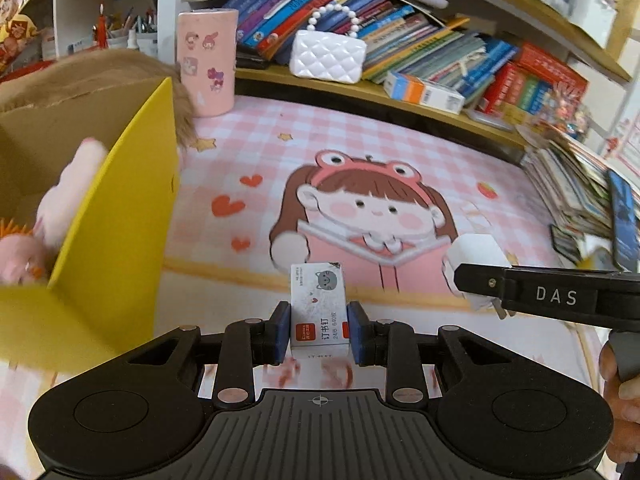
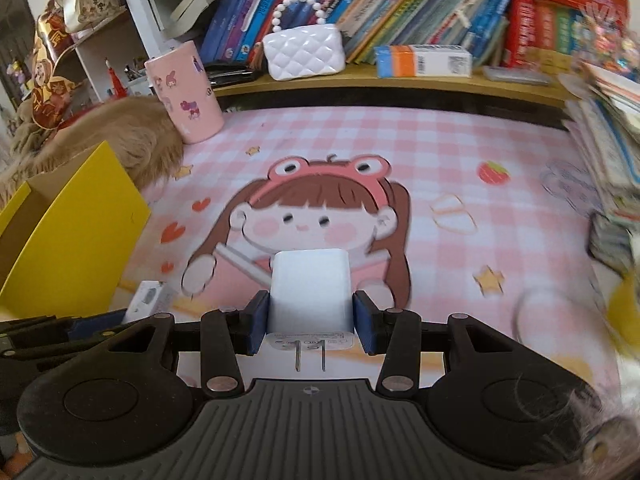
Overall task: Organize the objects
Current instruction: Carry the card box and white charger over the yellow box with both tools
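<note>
Staple box [image 1: 319, 305], small glossy white carton, clamped between blue pads of left gripper [image 1: 319, 330], held over pink checked mat [image 1: 400, 140]. White charger plug [image 2: 310, 289], smooth rounded block, prongs toward camera, clamped in right gripper [image 2: 310, 322]. Yellow cardboard box [image 1: 120, 216] at 9 o'clock, open-topped, plush toys inside. Mat bare toward 12; book stack [image 1: 572, 188] at 3.

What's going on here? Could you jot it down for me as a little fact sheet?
Setting: pink checked mat below a bookshelf
Left hand-held gripper: shut on a small staple box
Right hand-held gripper: shut on a white charger plug, prongs facing the camera
Container: open yellow box at the left, plush toy inside
Also nearby: pink cup, white purse
</note>
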The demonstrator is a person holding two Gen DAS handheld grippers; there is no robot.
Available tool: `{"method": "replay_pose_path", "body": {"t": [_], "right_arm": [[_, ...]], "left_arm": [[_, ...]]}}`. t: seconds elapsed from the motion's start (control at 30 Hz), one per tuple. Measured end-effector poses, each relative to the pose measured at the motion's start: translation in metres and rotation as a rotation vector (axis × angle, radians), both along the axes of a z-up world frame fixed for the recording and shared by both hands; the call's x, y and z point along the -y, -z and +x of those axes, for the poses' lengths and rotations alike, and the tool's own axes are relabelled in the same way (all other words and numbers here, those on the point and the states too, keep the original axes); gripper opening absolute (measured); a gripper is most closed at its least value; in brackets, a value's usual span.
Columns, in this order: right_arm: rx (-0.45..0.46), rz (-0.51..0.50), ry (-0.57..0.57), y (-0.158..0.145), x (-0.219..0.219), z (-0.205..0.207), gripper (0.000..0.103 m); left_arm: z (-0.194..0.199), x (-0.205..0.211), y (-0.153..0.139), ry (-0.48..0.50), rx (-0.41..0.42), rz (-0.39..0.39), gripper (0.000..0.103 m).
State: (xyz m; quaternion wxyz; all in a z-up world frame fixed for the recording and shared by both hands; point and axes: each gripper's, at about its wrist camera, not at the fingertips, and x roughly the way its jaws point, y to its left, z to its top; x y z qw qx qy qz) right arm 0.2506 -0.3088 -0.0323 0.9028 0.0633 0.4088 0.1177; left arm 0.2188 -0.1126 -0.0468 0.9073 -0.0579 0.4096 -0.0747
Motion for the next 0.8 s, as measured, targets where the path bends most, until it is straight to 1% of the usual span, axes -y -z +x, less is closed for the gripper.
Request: {"method": "replay_pose_path", "body": {"t": [0.13,0.37,0.63,0.8], "right_arm": [[0.004,-0.043,0.012,0.0,-0.004,-0.036,0.041],[-0.015,-0.078,0.037,-0.003,-0.019,-0.095,0.041],[-0.034,-0.104,0.093,-0.005,-0.049,-0.138,0.041],[-0.044,-0.102,0.096,-0.006,-0.081,-0.165,0.041]], "left_arm": [[-0.027,-0.009,-0.003,0.046,-0.009,-0.012,0.028],[-0.064,-0.033,-0.01,0.089,-0.017,-0.07,0.028],[-0.099,-0.074,-0.014,0.109,-0.014,-0.103,0.028],[-0.122,-0.107,-0.015,0.101,-0.005,-0.089,0.028]]}}
